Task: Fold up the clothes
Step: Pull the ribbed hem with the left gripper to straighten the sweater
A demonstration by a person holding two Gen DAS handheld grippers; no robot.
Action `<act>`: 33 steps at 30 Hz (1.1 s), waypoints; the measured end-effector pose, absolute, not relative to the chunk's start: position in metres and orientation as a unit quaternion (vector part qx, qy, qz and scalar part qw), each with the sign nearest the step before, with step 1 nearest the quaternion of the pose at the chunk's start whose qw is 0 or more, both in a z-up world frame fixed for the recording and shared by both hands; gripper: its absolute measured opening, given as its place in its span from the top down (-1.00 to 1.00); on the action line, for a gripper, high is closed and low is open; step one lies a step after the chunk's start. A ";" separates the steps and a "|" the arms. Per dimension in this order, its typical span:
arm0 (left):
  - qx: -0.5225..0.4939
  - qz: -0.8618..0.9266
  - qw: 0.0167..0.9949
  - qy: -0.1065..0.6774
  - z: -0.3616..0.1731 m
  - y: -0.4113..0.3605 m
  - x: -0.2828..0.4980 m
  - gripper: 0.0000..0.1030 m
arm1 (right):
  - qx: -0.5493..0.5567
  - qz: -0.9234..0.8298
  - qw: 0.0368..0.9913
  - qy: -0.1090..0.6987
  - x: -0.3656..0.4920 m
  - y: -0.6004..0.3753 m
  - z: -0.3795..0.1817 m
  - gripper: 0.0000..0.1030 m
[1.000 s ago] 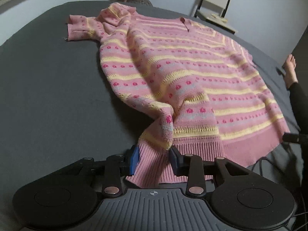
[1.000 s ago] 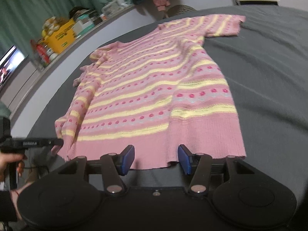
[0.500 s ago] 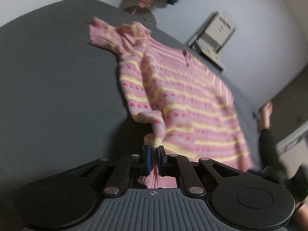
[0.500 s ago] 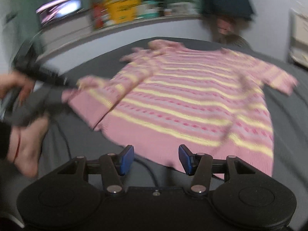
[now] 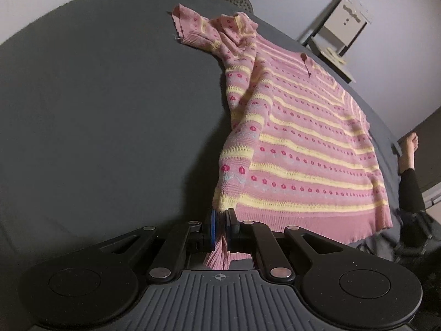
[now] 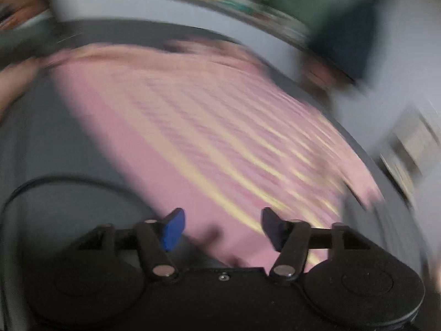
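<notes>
Since a second ago the left gripper (image 5: 220, 230) has gone from standing open around the ribbed hem to pinching it, and the hem corner has lifted off the bed while the wrist view has rolled. Its fingers (image 5: 211, 229) are now pressed together on a bunch of pink rib, which hangs out below them. Just beyond, the sweater (image 5: 297, 127) rises in a taut ridge from that corner; the rest of the body lies spread on the dark bed (image 5: 96, 110), with the near sleeve (image 5: 198, 31) crumpled at the far end by the collar.

On the other side, the right gripper (image 6: 222, 227) hovers over the opposite part of the hem, its view badly blurred. Its fingers (image 6: 173, 229) are spread and opening, with pink knit seen between them but no pad pressing on it, as far as the blur allows.

By my reading the folding has barely begun: one hem corner is gripped, no fold lies flat yet, and both sleeves and the body are left to fold. A bare foot (image 5: 409, 149) rests on the bed's far edge.
</notes>
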State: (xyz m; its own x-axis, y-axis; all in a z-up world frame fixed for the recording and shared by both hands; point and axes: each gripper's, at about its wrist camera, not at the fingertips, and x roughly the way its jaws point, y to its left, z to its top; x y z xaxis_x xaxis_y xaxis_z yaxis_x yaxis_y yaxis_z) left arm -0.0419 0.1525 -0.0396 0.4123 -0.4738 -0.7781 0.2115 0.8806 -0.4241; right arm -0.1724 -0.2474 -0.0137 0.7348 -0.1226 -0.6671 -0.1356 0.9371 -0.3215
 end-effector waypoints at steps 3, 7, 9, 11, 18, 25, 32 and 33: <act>-0.165 -0.204 0.829 0.493 -0.041 0.162 -0.042 0.87 | 0.012 -0.097 0.906 0.412 -0.160 -0.334 -0.006 -0.22; -0.215 -0.206 0.825 0.481 -0.042 0.171 -0.045 0.87 | 0.234 -0.086 0.847 0.469 -0.154 -0.412 -0.028 0.13; -0.222 -0.208 0.824 0.478 -0.044 0.171 -0.047 0.87 | 0.267 -0.086 0.834 0.475 -0.156 -0.423 -0.039 0.19; -0.227 -0.215 0.823 0.473 -0.045 0.170 -0.048 0.86 | 0.272 -0.087 0.836 0.469 -0.157 -0.425 -0.044 0.24; -0.226 -0.218 0.828 0.465 -0.049 0.165 -0.047 0.63 | 0.241 -0.076 0.850 0.462 -0.157 -0.415 -0.040 0.43; -0.217 -0.221 0.841 0.444 -0.042 0.159 -0.045 -1.00 | 0.253 -0.064 0.846 0.466 -0.149 -0.408 -0.045 0.72; -0.166 -0.197 0.842 0.474 -0.052 0.141 -0.032 0.53 | 0.271 -0.064 0.846 0.455 -0.150 -0.412 -0.049 0.78; -0.164 -0.207 0.840 0.475 -0.054 0.138 -0.031 0.53 | 0.275 -0.065 0.845 0.453 -0.150 -0.414 -0.050 0.81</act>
